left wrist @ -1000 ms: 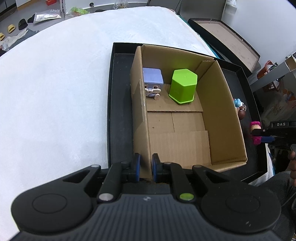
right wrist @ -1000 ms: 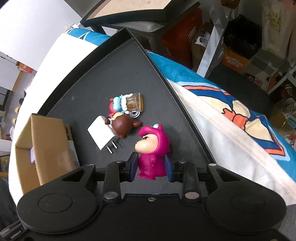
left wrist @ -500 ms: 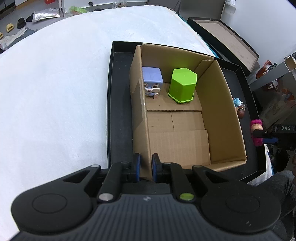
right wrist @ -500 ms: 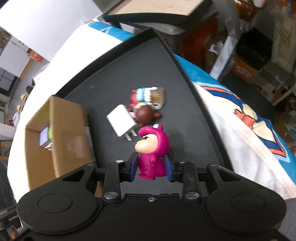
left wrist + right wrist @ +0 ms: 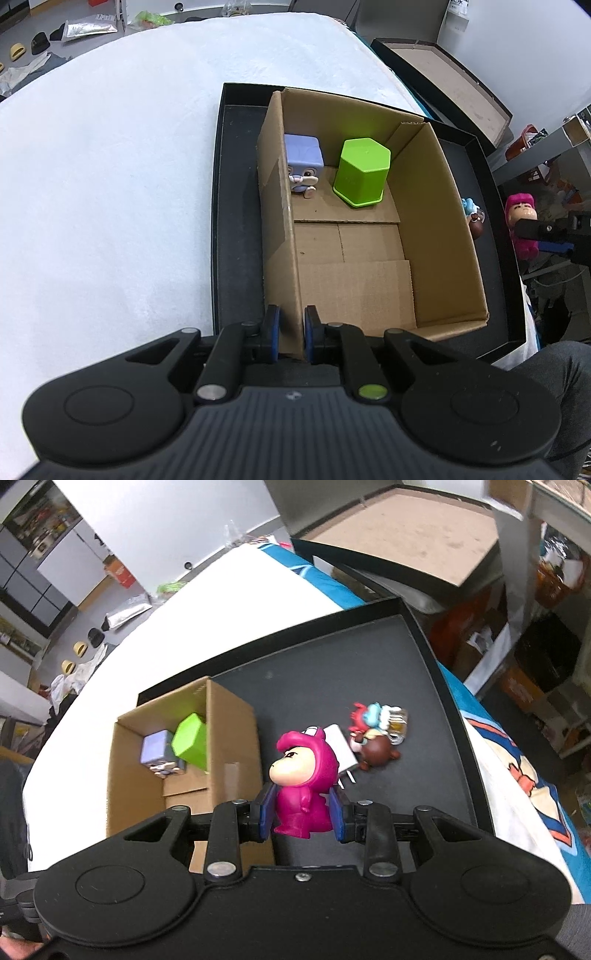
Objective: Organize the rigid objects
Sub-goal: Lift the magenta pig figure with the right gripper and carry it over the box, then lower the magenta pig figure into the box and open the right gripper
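Note:
My left gripper (image 5: 291, 332) is shut on the near left wall of the open cardboard box (image 5: 280, 236), which stands in a black tray (image 5: 236, 206). Inside the box, at its far end, sit a lilac cube figure (image 5: 303, 162) and an upturned green hexagonal cup (image 5: 362, 170). My right gripper (image 5: 302, 812) is shut on a magenta dinosaur-suit figurine (image 5: 304, 779), held above the tray just right of the box (image 5: 229, 746). The left wrist view shows that figurine (image 5: 519, 218) in the air past the box's right wall.
On the tray floor (image 5: 332, 672) right of the box lie a brown bear figure (image 5: 376, 751), a white plug adapter (image 5: 341, 747) and a small colourful figure with a mug (image 5: 384, 716). White tablecloth (image 5: 110, 166) spreads left. A cardboard-lined lid (image 5: 443, 77) lies beyond.
My right gripper has lifted the magenta figurine off the tray, rolled, and carried it toward the box. The left gripper has stayed on the box wall.

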A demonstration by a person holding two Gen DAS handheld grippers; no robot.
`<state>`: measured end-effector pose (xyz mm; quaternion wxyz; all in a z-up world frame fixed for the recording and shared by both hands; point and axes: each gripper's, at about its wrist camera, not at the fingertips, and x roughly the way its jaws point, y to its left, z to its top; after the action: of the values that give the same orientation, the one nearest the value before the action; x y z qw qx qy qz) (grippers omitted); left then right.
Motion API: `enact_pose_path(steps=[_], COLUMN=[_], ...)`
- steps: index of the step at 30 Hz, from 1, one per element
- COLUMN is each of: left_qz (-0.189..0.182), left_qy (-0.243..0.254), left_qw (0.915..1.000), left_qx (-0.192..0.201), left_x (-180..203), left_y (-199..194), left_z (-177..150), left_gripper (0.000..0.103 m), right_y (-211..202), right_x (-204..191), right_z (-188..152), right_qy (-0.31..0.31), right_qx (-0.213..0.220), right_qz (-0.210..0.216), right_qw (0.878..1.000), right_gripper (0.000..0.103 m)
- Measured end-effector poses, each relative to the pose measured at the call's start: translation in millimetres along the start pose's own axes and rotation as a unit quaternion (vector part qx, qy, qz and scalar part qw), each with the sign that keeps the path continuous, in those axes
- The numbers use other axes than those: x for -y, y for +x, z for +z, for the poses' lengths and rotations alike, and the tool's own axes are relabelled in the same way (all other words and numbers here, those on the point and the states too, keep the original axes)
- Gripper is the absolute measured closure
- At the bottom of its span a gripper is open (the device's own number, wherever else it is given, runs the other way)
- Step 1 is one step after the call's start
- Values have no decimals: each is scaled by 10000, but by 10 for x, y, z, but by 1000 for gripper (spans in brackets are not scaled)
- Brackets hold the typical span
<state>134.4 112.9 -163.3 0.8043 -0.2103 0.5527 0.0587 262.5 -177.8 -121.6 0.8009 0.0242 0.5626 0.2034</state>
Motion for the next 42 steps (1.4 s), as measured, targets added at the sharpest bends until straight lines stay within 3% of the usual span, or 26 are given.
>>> enact_pose_path(steps=[16,26,42], left_qz=[-115,-194,-322], left_qy=[37,-16,-27], left_qw=[9999,9998,9994], left_qx=[38,74,136], left_x=[-30,-59,-120], left_y=[-11,-20,-44], left_z=[-12,-22,-40], left_gripper=[90,90,89], right_y=[-114,18,304], right_x=[-655,-1102,-1477], right_z=[156,111,9], right_qy=[-415,-957,-1328], right_qx=[76,-60,-210], right_qz=[356,73,-476], right_qw=[9985,9954,9898], right_gripper=[72,72,72])
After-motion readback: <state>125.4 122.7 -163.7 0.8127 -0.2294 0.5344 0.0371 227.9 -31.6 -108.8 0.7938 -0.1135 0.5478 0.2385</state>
